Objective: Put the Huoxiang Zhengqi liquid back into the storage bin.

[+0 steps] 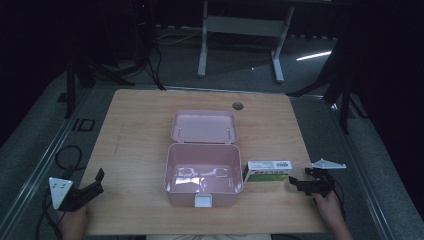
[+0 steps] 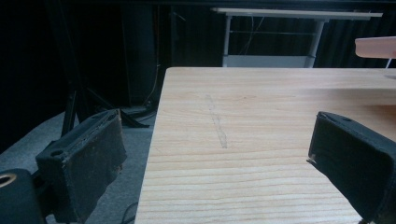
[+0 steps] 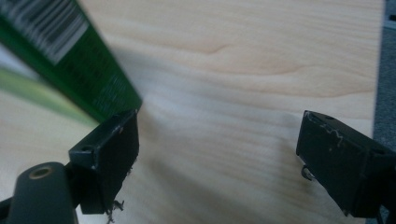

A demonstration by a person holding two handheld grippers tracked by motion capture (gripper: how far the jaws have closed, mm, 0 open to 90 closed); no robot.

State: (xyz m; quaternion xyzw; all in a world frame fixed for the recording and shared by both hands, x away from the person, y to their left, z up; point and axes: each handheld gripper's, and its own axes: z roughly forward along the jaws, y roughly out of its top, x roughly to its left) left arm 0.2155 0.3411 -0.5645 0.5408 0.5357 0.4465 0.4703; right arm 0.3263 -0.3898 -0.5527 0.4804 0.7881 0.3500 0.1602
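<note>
Pink case (image 1: 203, 175), lid up and empty, mid-bench (image 1: 150, 125); green-white carton (image 1: 267, 170) just beside its right wall, unpacked; right claw (image 1: 295, 183) near carton, jaws apart, grasp pending; left claw (image 1: 98, 181) well left, jaws apart, idle.

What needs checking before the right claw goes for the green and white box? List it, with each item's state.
1. Right claw open, nothing between its jaws: ok.
2. Green and white box lined up between the jaws: not ok; in the right gripper view the box sits off beside one jaw, with bare table between them.
3. Pink case lid open: ok.
4. Case interior free for the box: cannot tell; pale shapes lie on the bottom.
5. Left claw clear of the case: ok, open at the table's left edge.
</note>
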